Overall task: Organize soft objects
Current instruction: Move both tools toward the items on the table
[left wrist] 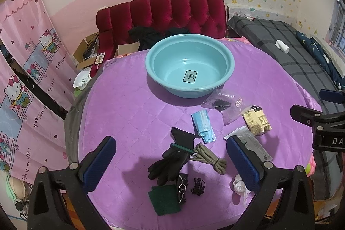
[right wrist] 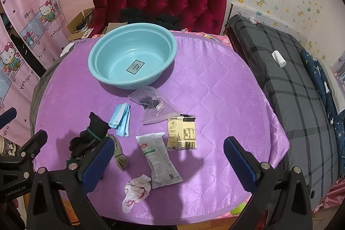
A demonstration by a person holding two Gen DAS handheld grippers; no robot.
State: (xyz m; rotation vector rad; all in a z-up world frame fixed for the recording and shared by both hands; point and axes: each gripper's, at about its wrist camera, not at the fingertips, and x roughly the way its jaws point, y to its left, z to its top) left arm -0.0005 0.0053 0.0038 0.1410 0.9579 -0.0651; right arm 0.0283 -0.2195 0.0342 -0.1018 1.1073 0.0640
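Nothing sorted yet: basin (left wrist: 189,66) at the counter's far edge, empty. Glove (left wrist: 170,163), rope (left wrist: 210,157), mask (left wrist: 203,127) and packets scattered toward the near edge. Left claw (left wrist: 171,162) and right claw (right wrist: 168,162) both spread wide, holding nothing.

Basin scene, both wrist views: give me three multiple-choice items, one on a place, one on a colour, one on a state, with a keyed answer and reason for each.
1. Where is the black glove lying?
A. In the basin
B. On the purple cloth
C. On the red sofa

2. What colour is the basin?
A. Light blue
B. White
C. Green

3. How do the left gripper and right gripper stand?
A. Both shut
B. One gripping a packet
C. Both open, holding nothing

Answers: 1 B, the glove lies on the cloth beside the rope; 2 A, its rim and wall are light blue; 3 C, the fingers are spread with nothing between them.
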